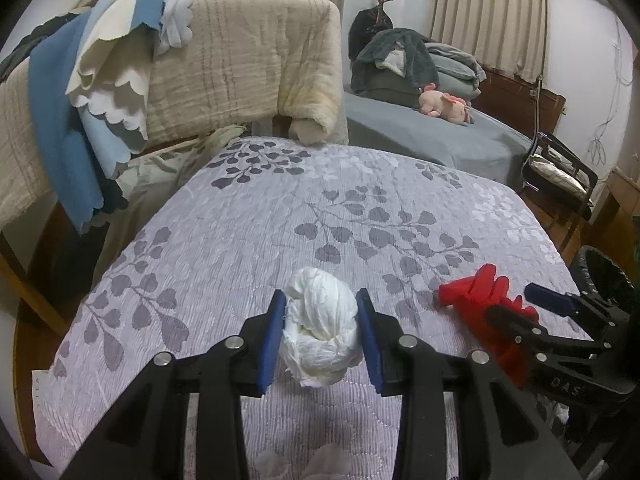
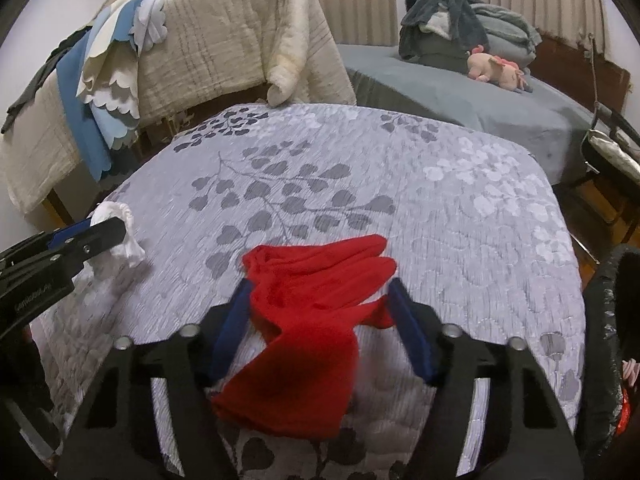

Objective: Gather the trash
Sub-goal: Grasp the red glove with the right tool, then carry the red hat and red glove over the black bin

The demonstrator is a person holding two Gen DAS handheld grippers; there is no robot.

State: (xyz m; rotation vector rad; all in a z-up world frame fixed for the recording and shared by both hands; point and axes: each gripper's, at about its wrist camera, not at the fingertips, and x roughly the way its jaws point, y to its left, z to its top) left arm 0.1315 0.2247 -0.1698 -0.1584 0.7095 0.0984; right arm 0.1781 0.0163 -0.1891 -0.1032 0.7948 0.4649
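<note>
A crumpled white paper wad sits low over the lilac leaf-print bedspread, and my left gripper is shut on it, both blue pads pressing its sides. In the right wrist view the same wad shows at the left in the left gripper. A red glove lies flat on the bedspread. My right gripper straddles it, jaws partly apart, the glove not squeezed. In the left wrist view the red glove and right gripper are at the right.
A black-lined bin stands off the bed's right edge, also at the right rim. A beige blanket and blue cloths hang on a rail behind. A grey bed with a pink plush toy lies beyond.
</note>
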